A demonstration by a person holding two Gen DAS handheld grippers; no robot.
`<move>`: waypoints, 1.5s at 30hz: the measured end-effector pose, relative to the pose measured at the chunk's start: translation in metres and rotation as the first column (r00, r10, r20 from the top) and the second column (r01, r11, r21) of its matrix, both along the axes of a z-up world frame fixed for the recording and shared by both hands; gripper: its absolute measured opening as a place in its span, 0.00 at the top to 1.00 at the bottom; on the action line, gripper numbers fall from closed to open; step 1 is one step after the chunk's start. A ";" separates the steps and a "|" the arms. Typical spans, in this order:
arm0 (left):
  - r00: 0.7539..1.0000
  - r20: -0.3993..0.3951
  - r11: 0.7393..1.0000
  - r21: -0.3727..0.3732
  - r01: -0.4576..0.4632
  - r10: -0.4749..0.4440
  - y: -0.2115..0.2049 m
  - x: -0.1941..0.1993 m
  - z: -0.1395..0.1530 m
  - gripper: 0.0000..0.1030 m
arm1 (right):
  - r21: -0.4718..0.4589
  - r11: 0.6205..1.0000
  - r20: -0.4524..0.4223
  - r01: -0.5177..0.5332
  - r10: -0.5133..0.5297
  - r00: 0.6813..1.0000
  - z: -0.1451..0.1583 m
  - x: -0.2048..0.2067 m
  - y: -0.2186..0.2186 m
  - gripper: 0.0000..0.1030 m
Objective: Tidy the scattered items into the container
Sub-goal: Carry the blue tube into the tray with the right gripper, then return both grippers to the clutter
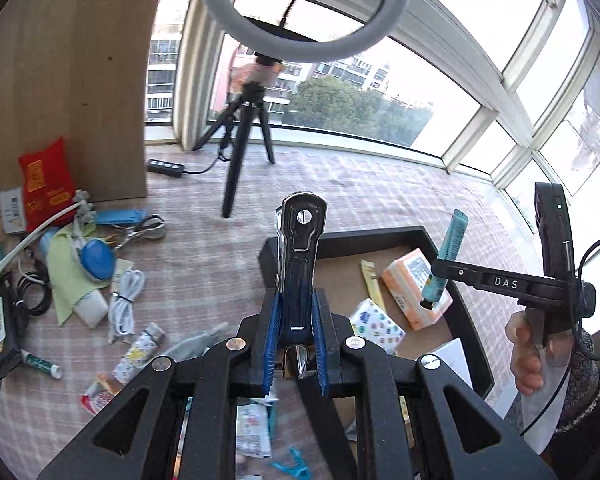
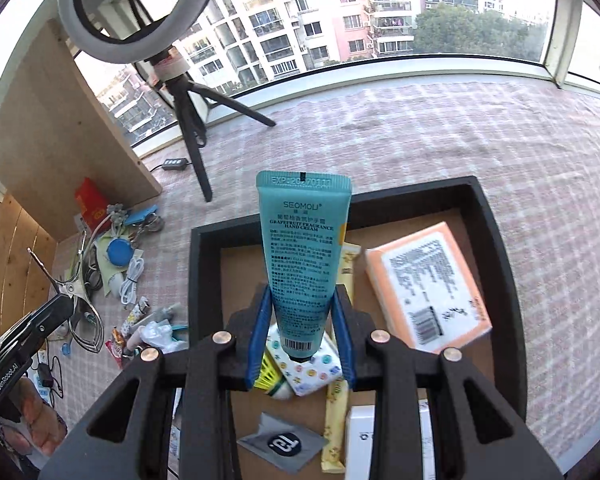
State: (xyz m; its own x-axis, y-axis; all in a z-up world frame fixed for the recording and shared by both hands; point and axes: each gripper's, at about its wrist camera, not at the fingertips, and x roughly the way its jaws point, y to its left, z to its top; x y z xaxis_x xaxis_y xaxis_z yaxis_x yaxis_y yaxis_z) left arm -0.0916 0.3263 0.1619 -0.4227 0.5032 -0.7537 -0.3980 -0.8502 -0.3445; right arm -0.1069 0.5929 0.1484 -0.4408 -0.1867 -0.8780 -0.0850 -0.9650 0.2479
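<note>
A: What are your 2 grippers carrying?

B: My left gripper (image 1: pixel 294 312) has its jaws clamped on a metal clip (image 1: pixel 300 248), its silver handle sticking up past the blue pads (image 1: pixel 272 320). My right gripper (image 2: pixel 302 334) has its jaws clamped on a teal hand cream tube (image 2: pixel 302 248), crimped end up, cap down.

A: And where is the container?

B: The black tray (image 2: pixel 500 248) lies on the checked table (image 2: pixel 420 136), under my right gripper. In it, at 3 o'clock of the tube, lies an orange tissue pack (image 2: pixel 428 284); below the tube sit a small patterned tissue pack (image 2: pixel 312 372) and a yellow sachet (image 2: pixel 336 428).

A: What is scattered outside it?

B: At 9 o'clock of the tray in the left wrist view: a white cable (image 1: pixel 126 300), a blue round case (image 1: pixel 96 260), a red pouch (image 1: pixel 46 184), scissors (image 1: pixel 140 230).
</note>
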 end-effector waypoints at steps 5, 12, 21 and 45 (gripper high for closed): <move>0.993 0.029 0.994 0.002 0.113 -0.113 0.057 0.024 -0.006 0.85 | 0.024 0.999 0.023 0.046 -0.046 0.999 -0.007 0.017 0.038 0.71; 0.983 -0.016 0.980 -0.075 0.182 -0.184 0.092 0.057 -0.008 0.50 | 0.045 0.997 -0.026 0.063 -0.062 0.998 0.001 0.032 0.055 0.54; 0.997 0.003 0.993 -0.092 0.073 -0.073 0.045 0.046 -0.016 0.52 | 0.015 1.000 -0.033 -0.005 0.005 0.999 0.001 0.027 0.022 0.54; 0.967 0.096 0.936 -0.288 -0.201 0.237 -0.173 0.022 -0.102 0.54 | -0.117 0.925 0.114 -0.361 0.373 0.921 -0.061 -0.052 -0.238 0.54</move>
State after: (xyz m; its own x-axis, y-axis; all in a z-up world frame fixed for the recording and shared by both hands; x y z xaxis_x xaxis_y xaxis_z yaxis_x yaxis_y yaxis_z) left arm -0.0696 0.1534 0.0603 -0.3904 0.1753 -0.9038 -0.1594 -0.9797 -0.1212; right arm -0.1592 0.3554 0.0875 -0.2074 -0.3959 -0.8946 0.2328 -0.9081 0.3480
